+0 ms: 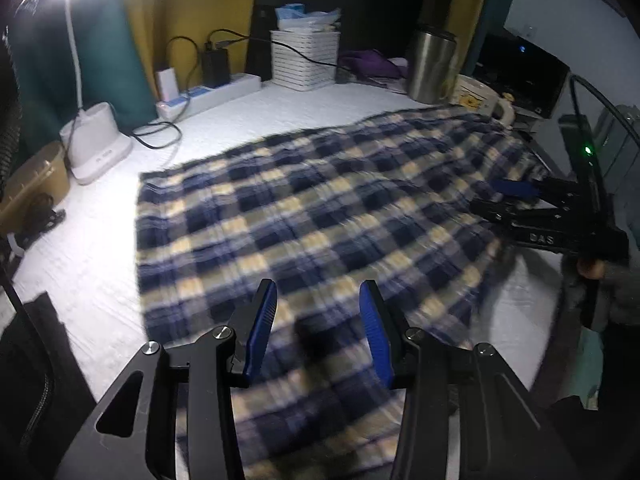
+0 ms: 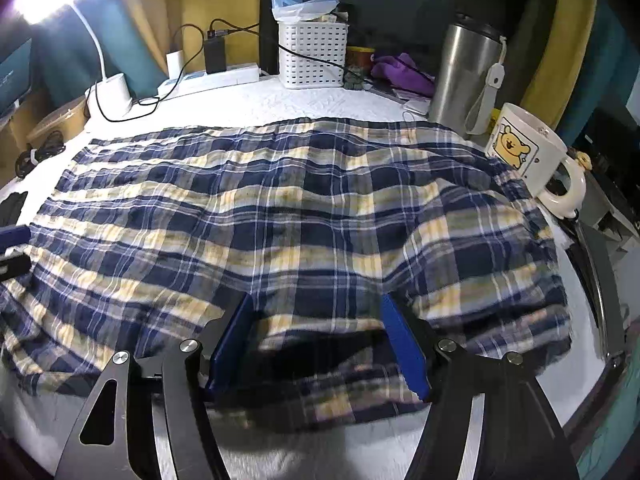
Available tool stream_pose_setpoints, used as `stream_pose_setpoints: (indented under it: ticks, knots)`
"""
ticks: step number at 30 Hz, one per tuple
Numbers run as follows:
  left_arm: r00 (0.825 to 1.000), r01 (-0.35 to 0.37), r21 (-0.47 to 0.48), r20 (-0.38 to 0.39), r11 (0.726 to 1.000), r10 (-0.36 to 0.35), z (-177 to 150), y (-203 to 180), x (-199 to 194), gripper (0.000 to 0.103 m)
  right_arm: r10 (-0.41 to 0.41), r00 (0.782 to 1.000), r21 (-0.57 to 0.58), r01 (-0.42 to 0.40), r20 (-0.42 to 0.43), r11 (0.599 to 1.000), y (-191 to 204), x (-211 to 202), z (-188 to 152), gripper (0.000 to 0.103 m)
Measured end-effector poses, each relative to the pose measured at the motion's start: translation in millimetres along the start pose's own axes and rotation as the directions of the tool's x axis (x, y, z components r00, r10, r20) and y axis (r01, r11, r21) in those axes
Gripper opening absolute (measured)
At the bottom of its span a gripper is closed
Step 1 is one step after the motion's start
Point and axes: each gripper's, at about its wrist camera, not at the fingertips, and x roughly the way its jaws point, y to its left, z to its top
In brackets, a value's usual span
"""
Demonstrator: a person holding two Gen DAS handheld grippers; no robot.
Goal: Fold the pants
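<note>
The plaid pants (image 1: 312, 216), navy, white and pale yellow, lie spread flat on the white table; they also fill the right wrist view (image 2: 304, 216). My left gripper (image 1: 318, 292) is open, just above the near part of the cloth, holding nothing. My right gripper (image 2: 316, 308) is open, its blue pads low at the near hem, with cloth bunched between the jaws but not pinched. The right gripper also shows at the right side of the left wrist view (image 1: 516, 200), at the pants' right edge.
A steel tumbler (image 2: 464, 76) and a bear mug (image 2: 528, 152) stand at the back right, the mug touching the cloth. A white basket (image 2: 312, 54), power strip (image 2: 212, 78) with cables and a desk lamp base (image 1: 96, 142) line the back.
</note>
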Motion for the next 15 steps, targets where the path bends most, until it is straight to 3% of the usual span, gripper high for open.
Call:
stream_pose_setpoints:
  ticks: [5,7,8,11,15]
  knots:
    - [1.000,0.025,-0.011,-0.003,1.000,-0.025,-9,-17,-1,0.043,0.011,1.000,0.022,-0.012,0.018,1.000,-7,-11,-9,0.069]
    - [1.000,0.031,-0.029,0.002,0.999,-0.031,-10,-22,-2,0.059,0.016,0.999,0.028,-0.017,0.037,0.999,-11,-17,-12,0.069]
    - [0.999,0.042,-0.033,0.008,0.999,-0.042,-11,-25,-3,0.063,0.013,0.999,0.033,-0.015,0.047,0.999,-14,-20,-14,0.069]
    - [0.998,0.069,-0.008,0.014,0.998,-0.069,-14,-41,-6,0.063,0.009,0.998,0.051,-0.012,0.059,0.999,-23,-26,-19,0.069]
    - [0.999,0.051,0.048,-0.020,0.998,-0.050,-22,-61,2,0.063,0.004,0.998,0.066,-0.008,0.066,0.998,-33,-31,-28,0.069]
